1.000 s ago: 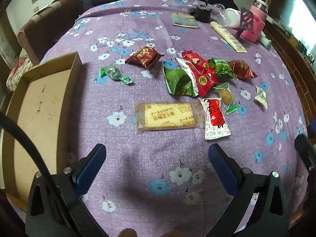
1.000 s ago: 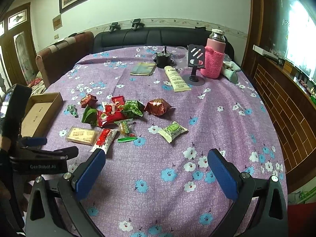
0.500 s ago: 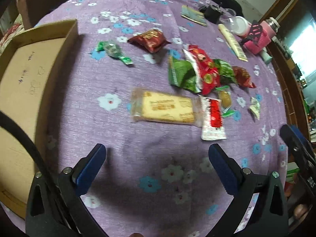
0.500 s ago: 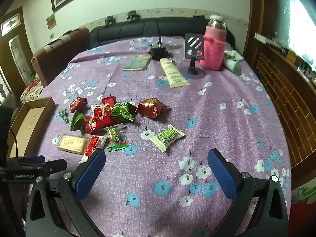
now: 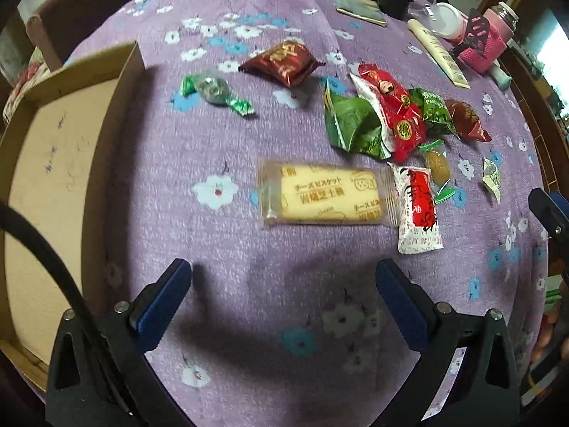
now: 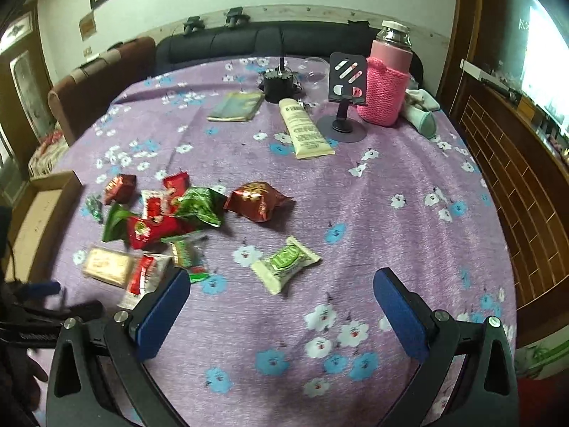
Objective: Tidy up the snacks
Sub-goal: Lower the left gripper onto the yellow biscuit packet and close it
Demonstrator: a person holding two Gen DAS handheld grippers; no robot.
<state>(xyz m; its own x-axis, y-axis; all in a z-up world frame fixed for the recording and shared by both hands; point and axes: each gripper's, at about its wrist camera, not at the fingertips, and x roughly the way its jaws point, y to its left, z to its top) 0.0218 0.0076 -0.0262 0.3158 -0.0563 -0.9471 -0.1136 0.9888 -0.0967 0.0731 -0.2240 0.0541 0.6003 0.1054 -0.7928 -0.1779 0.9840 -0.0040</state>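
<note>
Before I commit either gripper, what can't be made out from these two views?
- Cardboard box: left wrist view's edge and a black cable cut off its near side.
- White and red sachet: right wrist view, blurred, partly behind that gripper's finger.
- Green candy: label too small.

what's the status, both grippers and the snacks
Left gripper open, empty, over the cloth short of the biscuit pack. Right gripper open, empty, near the green-white candy. Box empty. Nothing in the way.
</note>
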